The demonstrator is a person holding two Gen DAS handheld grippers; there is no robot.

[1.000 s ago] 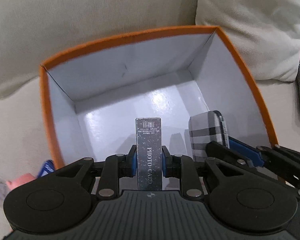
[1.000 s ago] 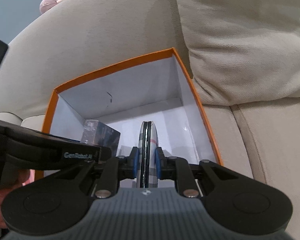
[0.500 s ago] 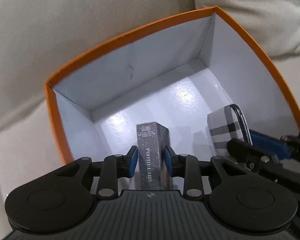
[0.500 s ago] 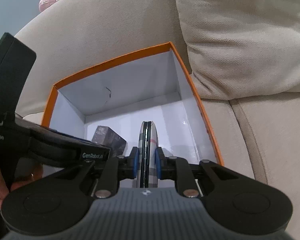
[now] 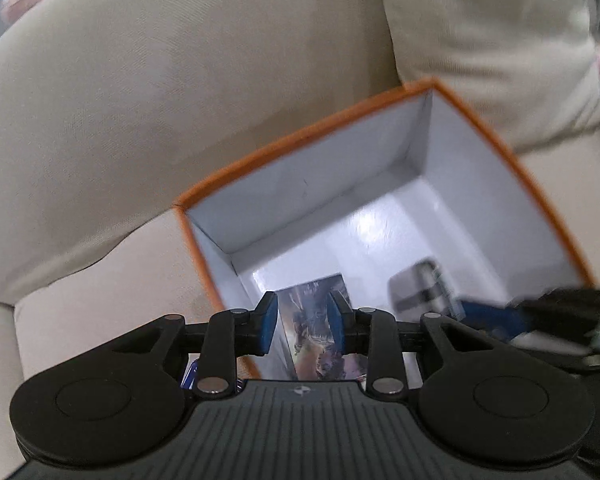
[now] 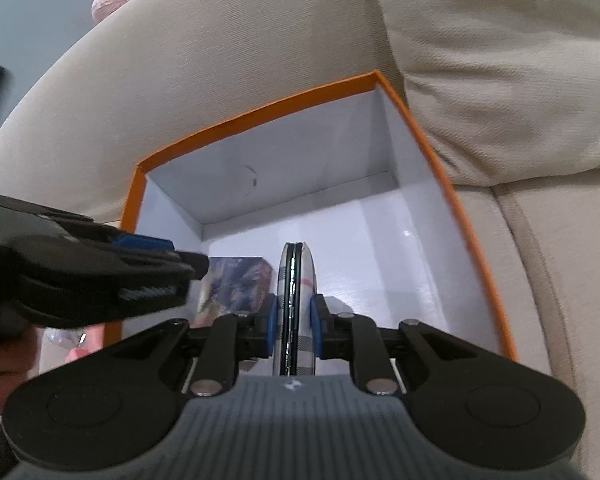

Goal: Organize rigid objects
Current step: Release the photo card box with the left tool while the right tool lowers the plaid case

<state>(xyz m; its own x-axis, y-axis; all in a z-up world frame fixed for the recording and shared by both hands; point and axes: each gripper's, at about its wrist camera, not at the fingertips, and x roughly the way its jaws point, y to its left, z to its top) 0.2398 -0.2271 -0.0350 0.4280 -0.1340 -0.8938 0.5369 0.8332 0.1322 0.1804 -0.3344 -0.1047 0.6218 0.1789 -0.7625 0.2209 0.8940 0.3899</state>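
An orange box (image 5: 320,184) with a white inside sits on a beige sofa. The silvery photo card box (image 5: 316,332) lies flat on its floor near the left wall. My left gripper (image 5: 303,322) hovers above it, open, its blue pads clear of the card box. The plaid case (image 6: 294,304) stands on edge inside the orange box (image 6: 280,160), with my right gripper (image 6: 293,320) shut on it. In the right wrist view the card box (image 6: 232,284) lies just left of the case, and the left gripper (image 6: 180,268) reaches in from the left. The left wrist view is blurred; there the case (image 5: 420,288) and right gripper (image 5: 460,308) show at the right.
The sofa back (image 6: 220,60) rises behind the box and a beige cushion (image 6: 500,60) leans at its right. A pink round thing (image 6: 108,2) peeks over the sofa back. Pink and clear items (image 6: 76,344) lie outside the box's left wall, near a person's hand (image 6: 0,360).
My left gripper let go of the photo card box, which went from upright to lying flat. That gripper then rose and tilted. The right gripper kept still, shut on the case.
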